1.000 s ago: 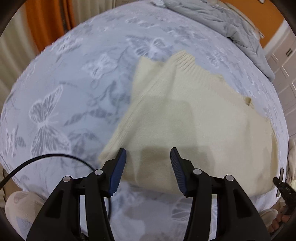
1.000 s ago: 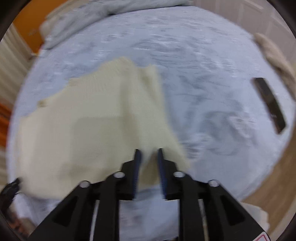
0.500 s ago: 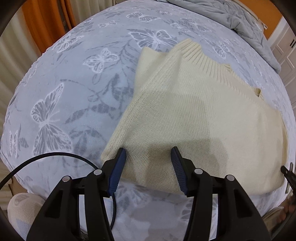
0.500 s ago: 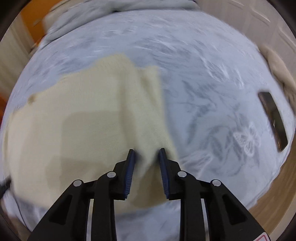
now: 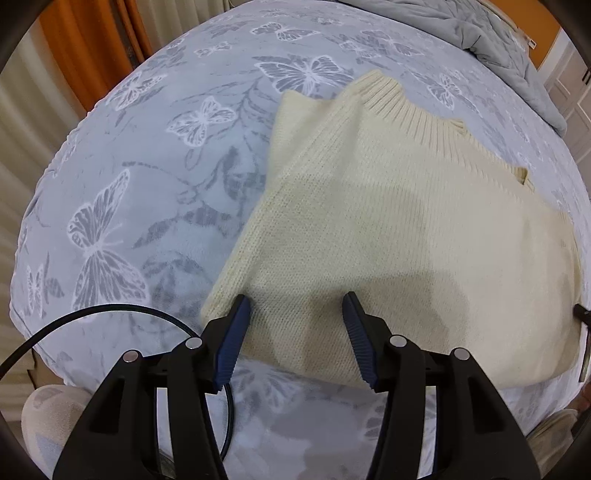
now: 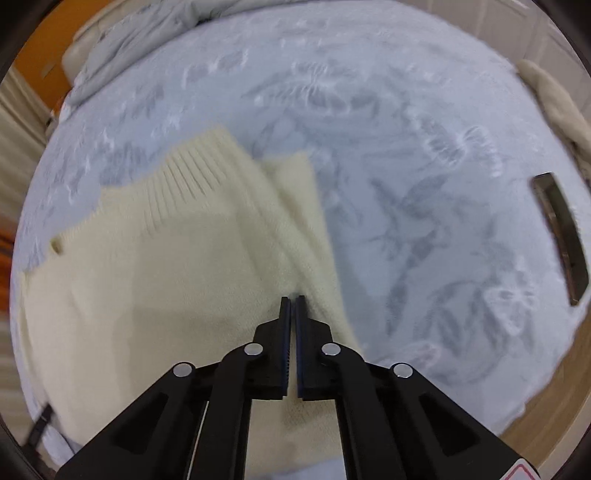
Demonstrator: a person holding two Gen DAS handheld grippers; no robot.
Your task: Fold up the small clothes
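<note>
A cream knitted sweater (image 5: pixel 388 221) lies folded on the bed, ribbed hem pointing away; it also shows in the right wrist view (image 6: pixel 166 266). My left gripper (image 5: pixel 295 314) is open, its jaws spread over the sweater's near left corner, holding nothing. My right gripper (image 6: pixel 292 301) has its jaws closed together over the sweater's right side, where a folded sleeve (image 6: pixel 299 206) lies; whether cloth is pinched between the pads cannot be seen.
The bed has a pale blue cover with white butterflies (image 5: pixel 147 166). A grey duvet (image 5: pixel 480 33) is bunched at the far end. A dark phone (image 6: pixel 561 236) lies at the right. A beige cloth (image 6: pixel 554 103) sits at the far right edge. Orange curtain (image 5: pixel 92 48) at left.
My right gripper has closed its jaws and moved forward over the sweater's right side. My left gripper stays open at the near left corner, moved slightly closer.
</note>
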